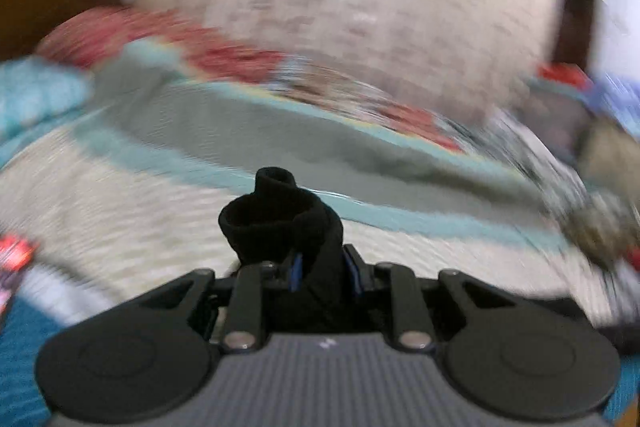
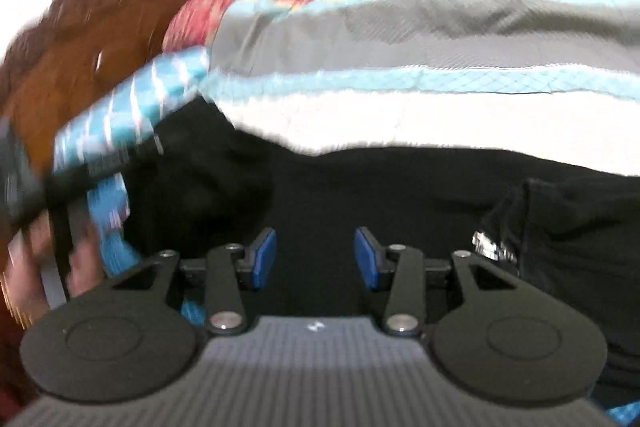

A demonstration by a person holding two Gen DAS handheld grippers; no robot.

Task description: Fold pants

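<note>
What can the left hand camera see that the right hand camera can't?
Only the left wrist view shows the left gripper shut on a bunched bit of the black pants. Only the right wrist view shows the right gripper open, the pants spread flat under it, and a person's hand. Both show the striped quilt.

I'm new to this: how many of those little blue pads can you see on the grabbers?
4. Two on the right gripper, wide apart over the black pants. Two on the left gripper, mostly hidden by the pants they pinch.
</note>
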